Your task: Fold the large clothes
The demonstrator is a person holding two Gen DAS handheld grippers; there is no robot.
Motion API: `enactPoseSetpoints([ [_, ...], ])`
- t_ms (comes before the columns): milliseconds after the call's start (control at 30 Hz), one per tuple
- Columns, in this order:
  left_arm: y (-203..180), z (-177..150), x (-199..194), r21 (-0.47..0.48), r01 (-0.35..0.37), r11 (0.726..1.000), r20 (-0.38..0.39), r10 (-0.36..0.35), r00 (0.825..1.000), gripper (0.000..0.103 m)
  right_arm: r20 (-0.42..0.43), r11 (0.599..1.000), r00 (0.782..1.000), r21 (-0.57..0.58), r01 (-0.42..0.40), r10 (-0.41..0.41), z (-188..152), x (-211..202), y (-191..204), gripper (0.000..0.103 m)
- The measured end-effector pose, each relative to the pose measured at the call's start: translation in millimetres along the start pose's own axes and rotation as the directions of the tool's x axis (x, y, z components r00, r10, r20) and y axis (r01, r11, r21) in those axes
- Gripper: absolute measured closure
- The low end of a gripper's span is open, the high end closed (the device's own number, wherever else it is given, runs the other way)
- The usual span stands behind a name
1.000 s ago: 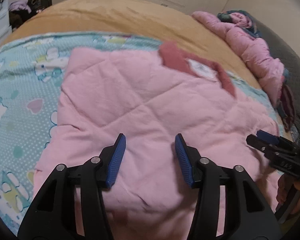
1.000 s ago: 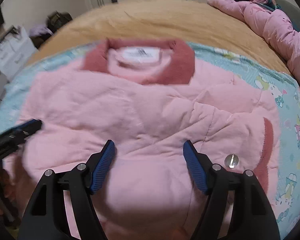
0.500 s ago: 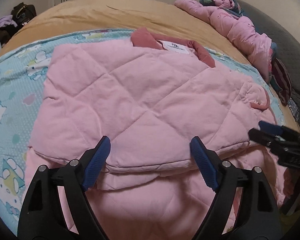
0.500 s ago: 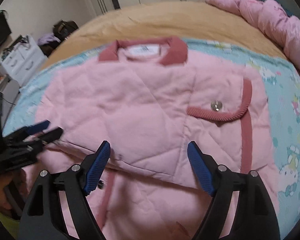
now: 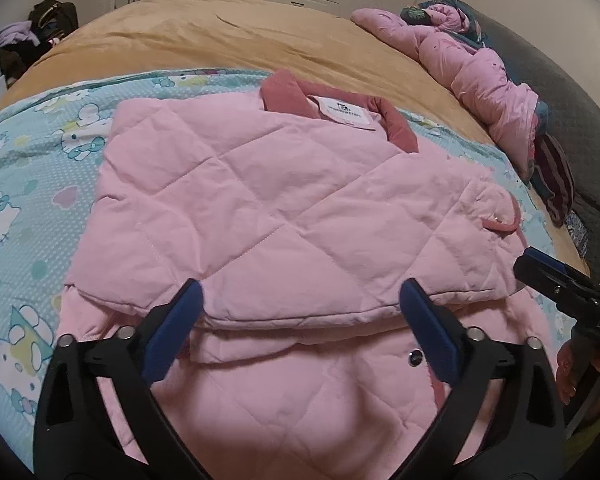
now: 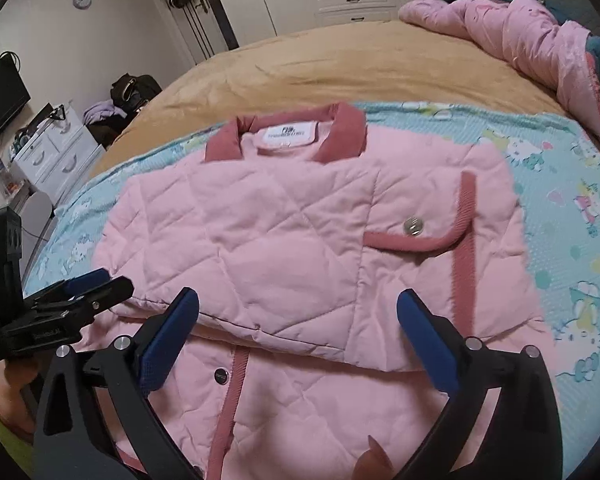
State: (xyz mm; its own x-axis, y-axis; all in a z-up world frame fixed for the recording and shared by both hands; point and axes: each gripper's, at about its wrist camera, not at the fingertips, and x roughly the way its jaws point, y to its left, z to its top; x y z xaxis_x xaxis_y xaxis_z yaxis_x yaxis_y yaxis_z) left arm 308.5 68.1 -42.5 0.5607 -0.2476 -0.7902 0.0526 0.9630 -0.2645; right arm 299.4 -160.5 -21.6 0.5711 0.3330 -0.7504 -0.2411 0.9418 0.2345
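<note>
We hold both claws, left [image 5: 300,316] and right [image 6: 298,322], spread and empty above the pink quilted jacket [image 6: 300,240] lying part-folded mid-bed [image 5: 228,44], collar [image 6: 340,132] at 12 o'clock; the puffy folded layer may spring open if pinched shallowly.

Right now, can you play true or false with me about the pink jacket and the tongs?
1. The pink quilted jacket lies on a cartoon-cat bedsheet. True.
2. The left tongs are pinching the jacket. False: they are open and hold nothing.
3. The jacket's collar is dark pink. True.
4. The right tongs are shut tight. False: they are wide open over the jacket.
5. The jacket's bottom half is folded up over the top. True: the pocket flap with a silver snap lies on the upper layer.
6. The jacket's collar is blue. False: it is dark pink.
</note>
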Motion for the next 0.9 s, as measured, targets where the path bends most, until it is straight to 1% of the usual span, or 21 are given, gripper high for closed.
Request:
enactPoseSetpoints([
  [100,-2.5,1.3,-8.6,-0.017,0.016,1.000,0.011,-0.016,1.000,0.009,0.012,1.000,1.000,-0.006,-0.001,0.001,0.8,-9.7,1.1,0.004],
  [200,-6.6,2.6,-19.7,-0.021,0.007,1.000,0.029,-0.007,1.000,0.009,0.031,1.000,0.999,-0.007,-0.004,0.004,0.7,-20.2,0.9,0.004],
  [333,-11.3,3.7,-30.3,-0.014,-0.016,1.000,0.033,0.016,0.999,0.009,0.041,1.000,0.999,-0.017,-0.006,0.006,1.0,-29.5,3.9,0.004],
  [467,-12.8,4.4,-39.6,-0.026,0.000,1.000,0.044,0.001,0.999,0.009,0.045,1.000,0.999,-0.027,-0.004,0.005,1.2,-36.6,8.2,0.004],
  [600,-17.7,3.8,-50.6,-0.020,-0.004,1.000,0.056,0.005,0.998,0.009,0.059,0.999,0.998,-0.038,-0.005,0.007,1.4,-47.5,12.9,0.004],
  [900,-34.2,1.4,-80.8,0.003,0.009,1.000,0.100,-0.009,0.995,0.009,0.129,0.998,0.992,-0.056,-0.011,0.018,4.0,-88.1,20.4,0.004],
])
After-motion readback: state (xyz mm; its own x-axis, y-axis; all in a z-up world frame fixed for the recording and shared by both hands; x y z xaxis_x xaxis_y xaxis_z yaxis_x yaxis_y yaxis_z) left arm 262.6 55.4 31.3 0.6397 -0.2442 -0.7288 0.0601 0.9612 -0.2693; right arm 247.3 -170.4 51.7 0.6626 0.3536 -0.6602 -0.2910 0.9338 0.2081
